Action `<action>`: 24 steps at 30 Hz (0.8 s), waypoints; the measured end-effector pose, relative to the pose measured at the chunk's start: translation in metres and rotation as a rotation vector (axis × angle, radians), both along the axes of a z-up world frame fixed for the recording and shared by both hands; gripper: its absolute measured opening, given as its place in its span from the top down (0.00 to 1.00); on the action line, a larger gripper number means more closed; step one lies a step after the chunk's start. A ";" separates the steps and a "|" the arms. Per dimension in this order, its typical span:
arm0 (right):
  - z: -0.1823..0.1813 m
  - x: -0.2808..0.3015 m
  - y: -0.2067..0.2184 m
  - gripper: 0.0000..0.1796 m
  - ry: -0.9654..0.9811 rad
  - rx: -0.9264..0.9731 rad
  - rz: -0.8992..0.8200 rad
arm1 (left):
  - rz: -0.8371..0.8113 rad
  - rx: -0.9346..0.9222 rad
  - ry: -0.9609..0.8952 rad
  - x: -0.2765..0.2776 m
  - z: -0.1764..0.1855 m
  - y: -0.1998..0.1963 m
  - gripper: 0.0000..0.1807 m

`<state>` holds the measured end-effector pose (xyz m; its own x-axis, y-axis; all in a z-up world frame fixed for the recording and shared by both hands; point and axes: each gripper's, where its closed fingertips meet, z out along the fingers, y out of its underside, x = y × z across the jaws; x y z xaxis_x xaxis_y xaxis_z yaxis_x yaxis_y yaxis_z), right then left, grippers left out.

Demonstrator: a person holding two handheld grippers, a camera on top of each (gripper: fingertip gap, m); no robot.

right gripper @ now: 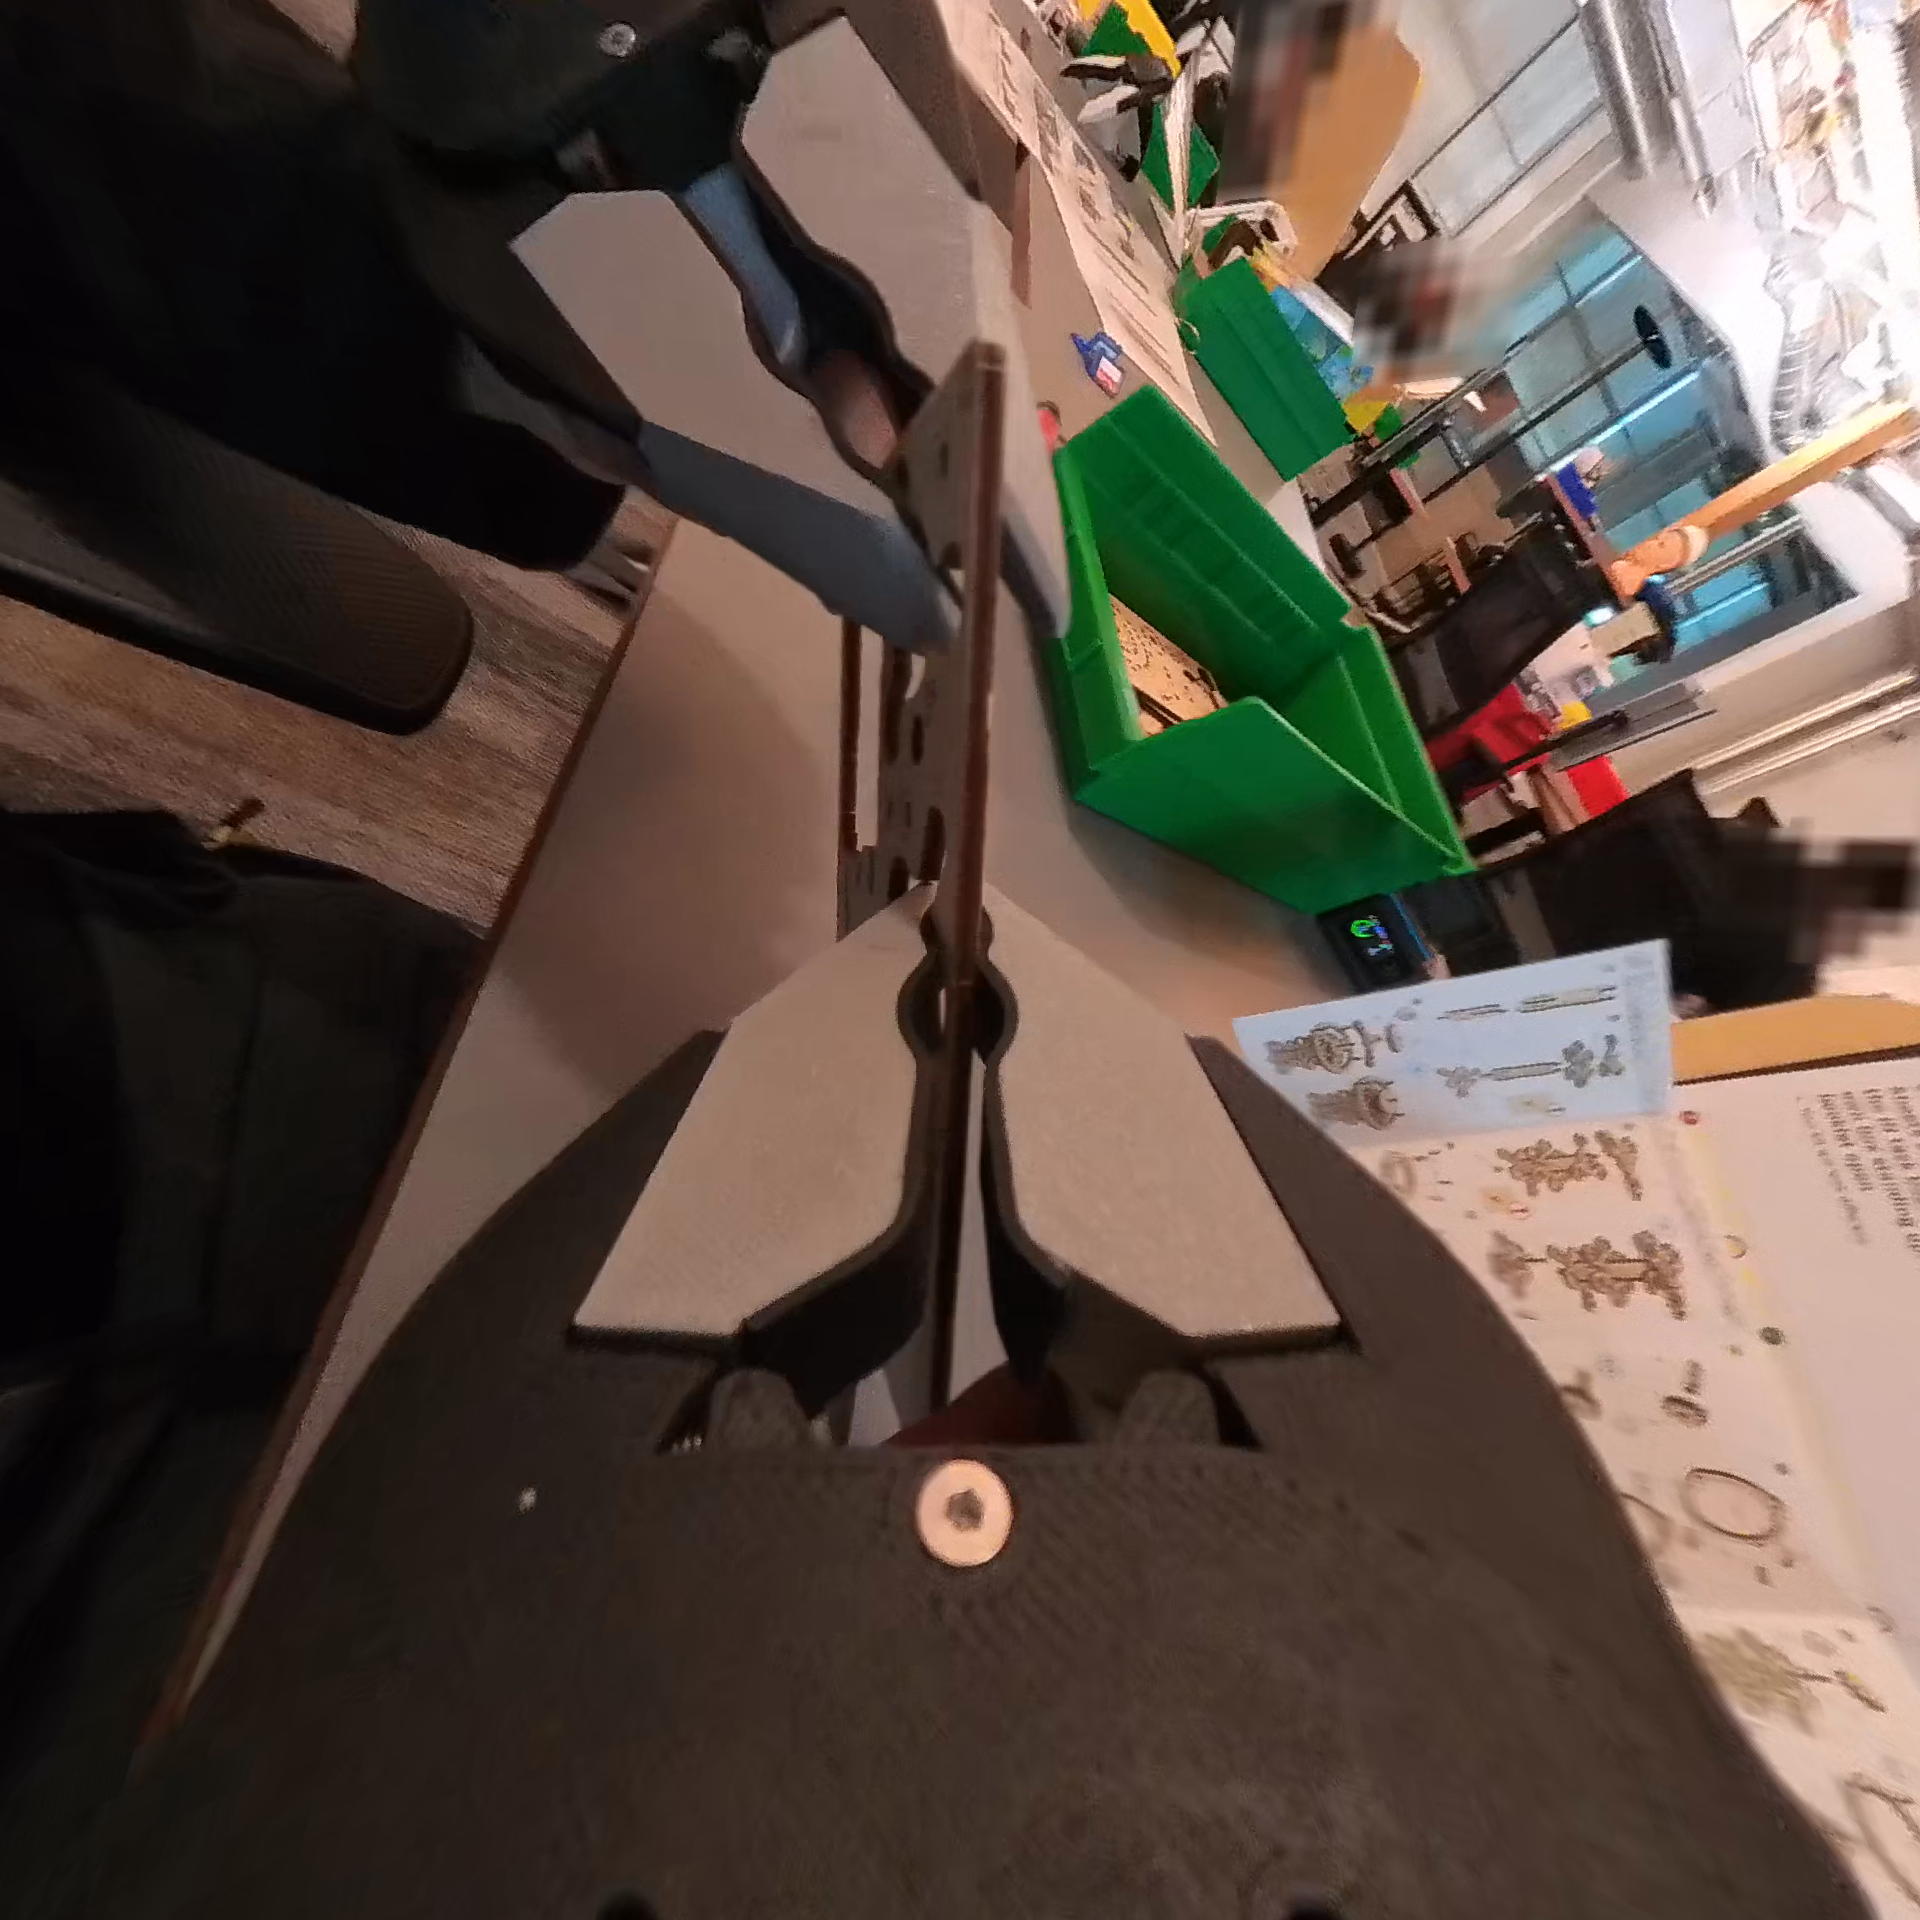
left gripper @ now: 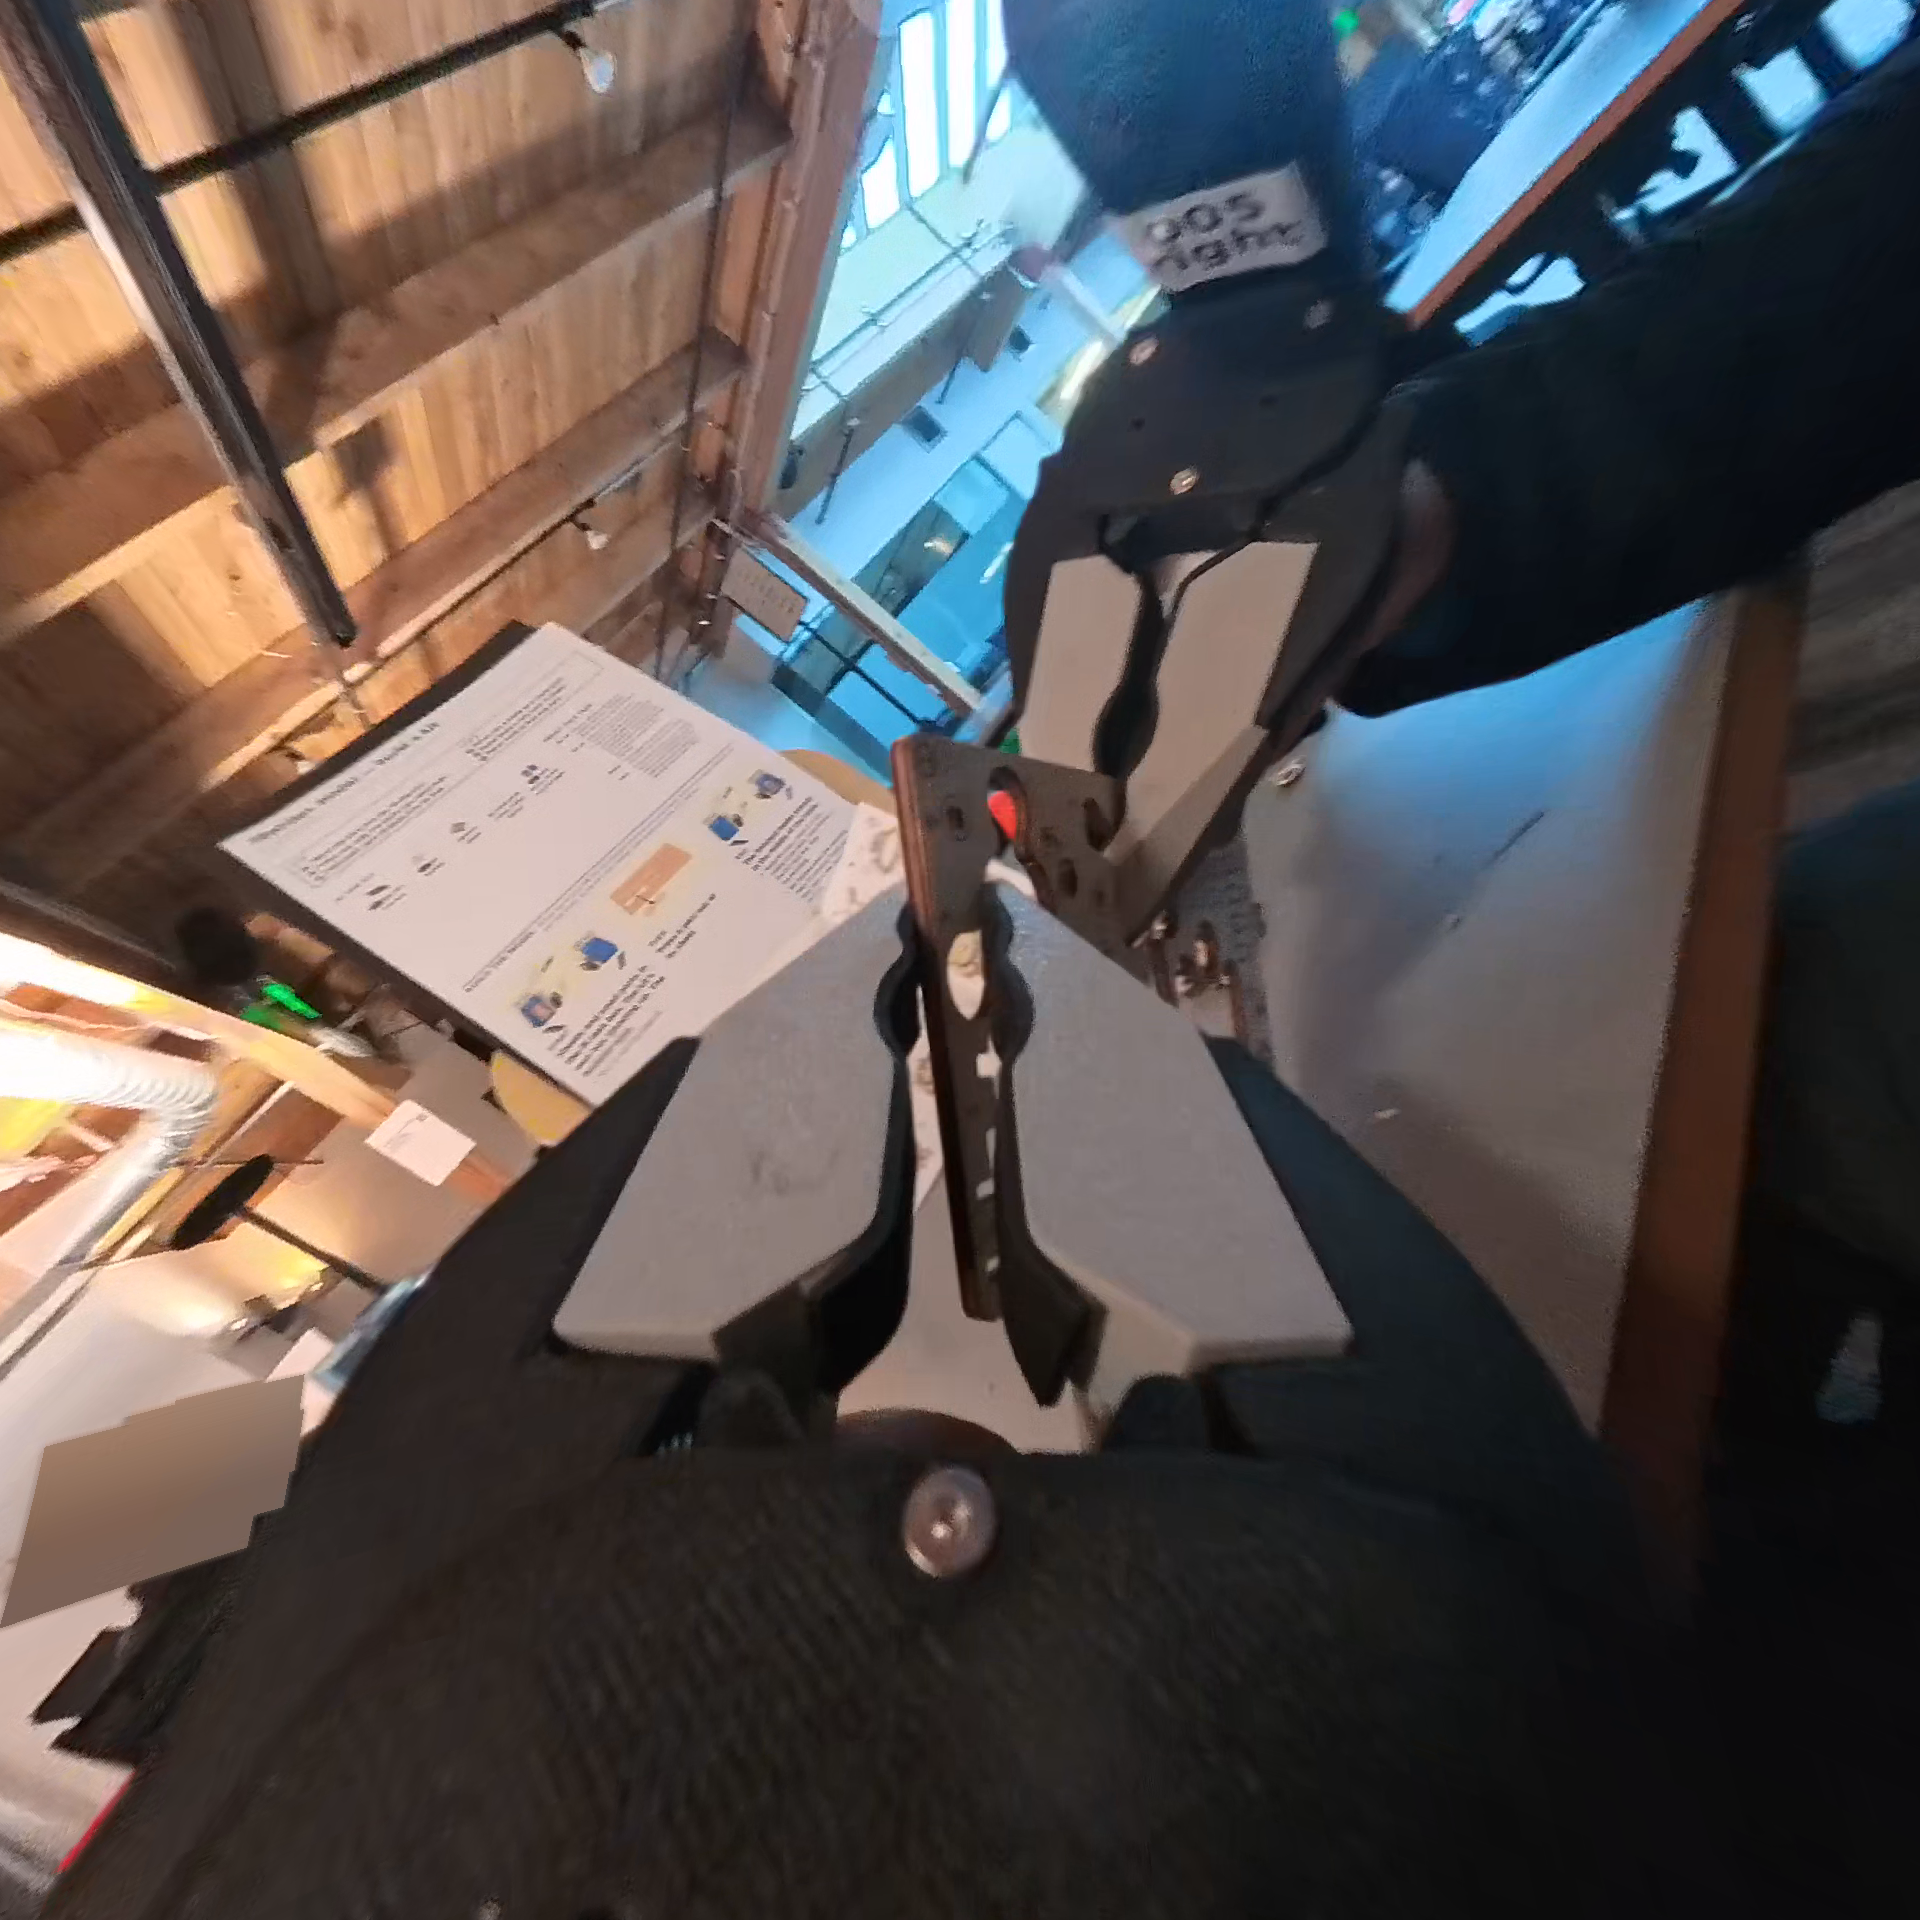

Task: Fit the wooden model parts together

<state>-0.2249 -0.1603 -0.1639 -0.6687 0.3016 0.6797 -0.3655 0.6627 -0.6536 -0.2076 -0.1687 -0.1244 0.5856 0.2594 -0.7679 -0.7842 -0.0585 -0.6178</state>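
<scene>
**Both grippers clamping one wooden sheet above the table**

A pale grey table point(right gripper: 727, 790) with a brown edge is running through both tilted views. In the right wrist view a green bin point(right gripper: 1247, 665) is sitting on it at about two o'clock from the gripper tips, holding what may be pale wooden sheets, though the blur is making that hard to tell. A small dark device with a lit screen point(right gripper: 1377, 935) is lying just past the bin, and printed instruction pages point(right gripper: 1621, 1299) are spreading out at four o'clock. In the left wrist view a printed sheet on a dark board point(left gripper: 540, 842) is leaning at ten o'clock, with timber ceiling boards point(left gripper: 343, 312) and bright windows point(left gripper: 914, 114) filling the room behind it.

The left gripper point(left gripper: 951, 935) is reaching forward with its tongs closed tight on the near end of a thin dark wooden sheet point(left gripper: 961, 1091) full of cut-out holes, seen almost edge-on. The right gripper point(left gripper: 1127, 774) is coming in from one o'clock, held in a dark-gloved hand point(left gripper: 1538, 520), and pinching the sheet's far corner. In its own view the right gripper is gripping the sheet edge-on, with the left gripper at eleven o'clock biting the opposite end. The sheet is hanging clear of the table, between the two.
</scene>
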 end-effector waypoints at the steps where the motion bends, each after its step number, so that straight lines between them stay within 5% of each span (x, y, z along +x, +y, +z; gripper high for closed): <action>1: 0.002 -0.003 0.000 1.00 0.048 0.017 -0.024 | 0.022 0.022 0.007 -0.004 0.002 -0.001 0.97; 10: -0.016 -0.013 -0.001 1.00 0.069 0.054 -0.155 | 0.047 -0.050 -0.480 -0.022 -0.028 -0.005 0.93; 13: -0.018 -0.017 0.002 1.00 0.032 0.043 -0.198 | 0.079 -0.079 -0.498 -0.021 -0.033 -0.009 0.93; 15: -0.018 -0.019 0.006 1.00 0.041 0.040 -0.213 | 0.092 -0.051 -0.526 -0.025 -0.032 -0.017 0.72; 24: -0.016 -0.013 -0.003 1.00 0.028 0.044 -0.210 | 0.066 -0.077 -0.515 -0.014 -0.027 -0.007 0.81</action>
